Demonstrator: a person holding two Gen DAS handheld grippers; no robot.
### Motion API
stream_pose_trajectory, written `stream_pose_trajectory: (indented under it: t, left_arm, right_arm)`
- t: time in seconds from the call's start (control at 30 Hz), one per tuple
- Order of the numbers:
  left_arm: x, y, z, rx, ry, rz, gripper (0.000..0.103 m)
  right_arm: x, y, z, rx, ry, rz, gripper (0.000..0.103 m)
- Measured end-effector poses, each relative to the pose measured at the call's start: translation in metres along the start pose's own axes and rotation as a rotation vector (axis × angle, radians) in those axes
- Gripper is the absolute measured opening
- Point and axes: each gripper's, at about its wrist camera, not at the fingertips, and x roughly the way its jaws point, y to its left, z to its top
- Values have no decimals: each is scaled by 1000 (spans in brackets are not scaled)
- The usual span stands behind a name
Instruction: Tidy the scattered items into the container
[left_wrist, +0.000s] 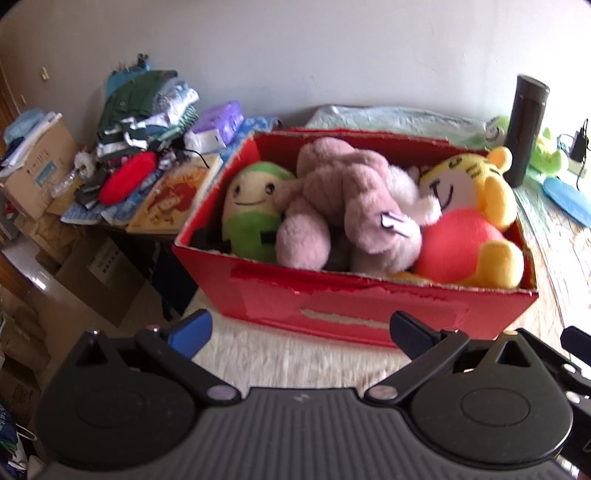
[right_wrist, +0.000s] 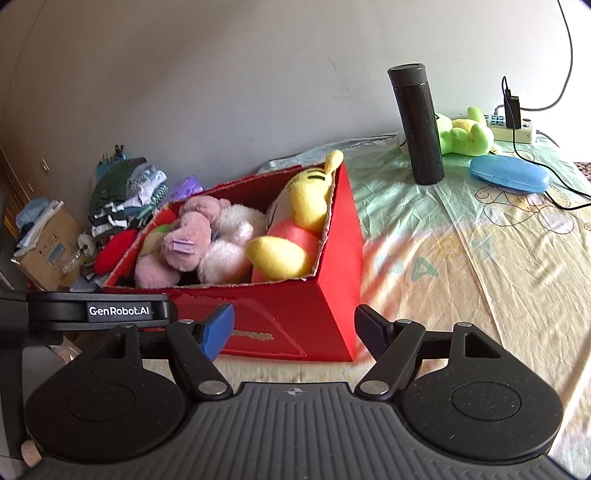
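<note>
A red cardboard box (left_wrist: 369, 310) (right_wrist: 332, 280) stands on the bed, packed with plush toys: a green-and-cream doll (left_wrist: 251, 206), a pink plush (left_wrist: 343, 206) (right_wrist: 184, 240) and a yellow tiger with a pink ball (left_wrist: 469, 218) (right_wrist: 295, 229). My left gripper (left_wrist: 299, 332) hangs open just in front of the box's near wall, nothing between its fingers. My right gripper (right_wrist: 295, 332) is open too, facing the box's right front corner, empty. A black flask (right_wrist: 419, 125) (left_wrist: 524, 129), a green plush frog (right_wrist: 461, 133) and a blue case (right_wrist: 509, 173) lie on the bed beyond the box.
Left of the bed, a low table holds piled clothes (left_wrist: 147, 110), a red pouch (left_wrist: 127, 177) and a picture book (left_wrist: 173, 195); cardboard boxes (left_wrist: 37, 162) stand on the floor. A power strip with cables (right_wrist: 513, 125) lies by the wall. The left gripper's body (right_wrist: 99, 310) shows at the right view's left edge.
</note>
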Motion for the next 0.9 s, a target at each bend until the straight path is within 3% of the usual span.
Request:
stream_pose_trajectory:
  t: [0.33,0.53,0.77,0.9]
  left_arm:
    - [8,31,9,68,20,-79,102]
    - [24,53,17,55,62,-82,102]
    - [32,66,15,97,71,-149,102]
    - [38,68,14,106,85,-160,102]
  right_arm:
    - [7,30,-1,54,-6,-196,88]
    - [21,60,-3,58,22,-258,90]
    - [26,78,-4,106,40,-284,90]
    - [28,83,-6,117,40,-358,90]
